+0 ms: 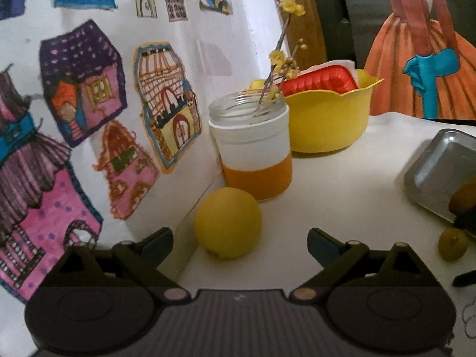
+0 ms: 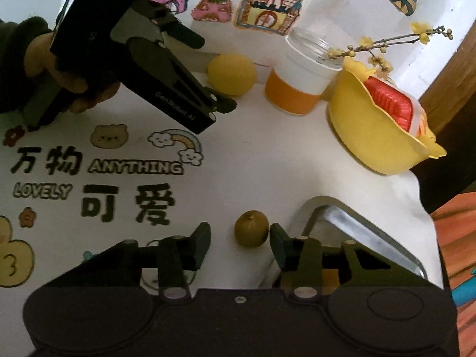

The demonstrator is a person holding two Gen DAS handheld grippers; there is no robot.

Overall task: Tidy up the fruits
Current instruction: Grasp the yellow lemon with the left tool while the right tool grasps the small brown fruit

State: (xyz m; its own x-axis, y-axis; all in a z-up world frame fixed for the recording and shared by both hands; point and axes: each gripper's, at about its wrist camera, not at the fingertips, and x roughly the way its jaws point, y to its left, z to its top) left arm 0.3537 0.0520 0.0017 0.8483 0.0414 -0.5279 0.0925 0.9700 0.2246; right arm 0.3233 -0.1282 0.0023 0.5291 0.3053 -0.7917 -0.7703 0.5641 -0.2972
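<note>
A yellow lemon [image 1: 228, 222] lies on the white table against the wall, just ahead of my left gripper [image 1: 239, 242], which stands open with the lemon between and slightly beyond its fingertips. The right wrist view shows the same lemon [image 2: 232, 73] and the left gripper [image 2: 208, 71] held by a hand. A small green fruit [image 2: 250, 228] sits right in front of my open right gripper [image 2: 240, 239], nearer its right finger. In the left wrist view that green fruit [image 1: 452, 244] lies beside the metal tray [image 1: 431, 163], which holds an orange fruit [image 1: 462, 197].
A glass jar [image 1: 253, 148] with a white and orange sleeve holds flower twigs behind the lemon. A yellow bowl [image 1: 327, 119] with a red package stands to its right. Drawings cover the wall on the left. The metal tray [image 2: 357, 226] lies at the table's right edge.
</note>
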